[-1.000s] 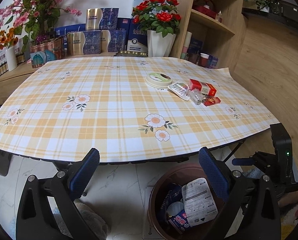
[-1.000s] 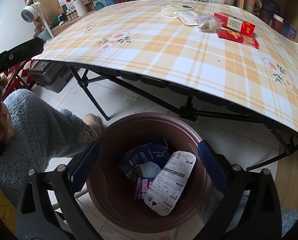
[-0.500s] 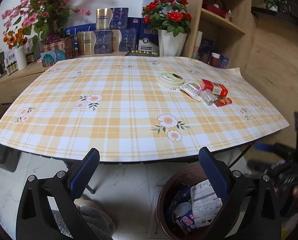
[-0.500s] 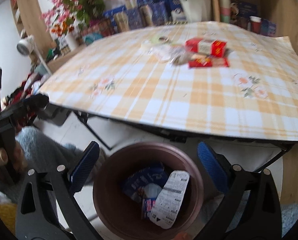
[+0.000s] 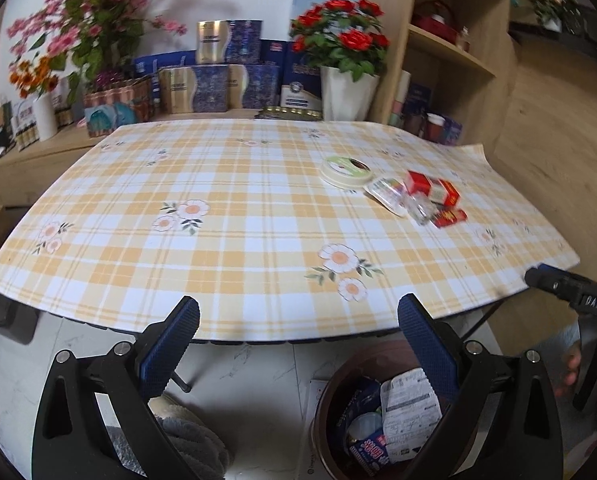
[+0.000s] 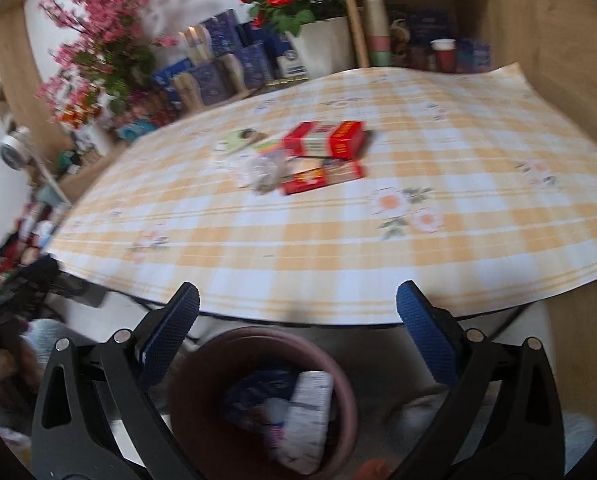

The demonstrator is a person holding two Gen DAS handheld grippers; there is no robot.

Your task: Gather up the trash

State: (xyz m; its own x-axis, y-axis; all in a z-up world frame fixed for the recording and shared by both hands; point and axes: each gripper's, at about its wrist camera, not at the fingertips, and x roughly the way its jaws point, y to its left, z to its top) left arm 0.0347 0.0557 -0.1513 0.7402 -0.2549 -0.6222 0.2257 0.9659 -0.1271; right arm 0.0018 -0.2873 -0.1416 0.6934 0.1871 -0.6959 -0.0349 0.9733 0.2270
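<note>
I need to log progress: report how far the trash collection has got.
Done: wrappers already lie in the brown bin. In hand: nothing; left gripper and right gripper are open and empty. Left: red boxes, clear wrappers and round lid on the table.

We see the left gripper [image 5: 298, 344], jaws wide apart and empty, before the checked table [image 5: 226, 240]; the brown bin [image 5: 326, 420] below holds wrappers [image 5: 410, 412]; red packets [image 5: 430, 192] lie far right.
</note>
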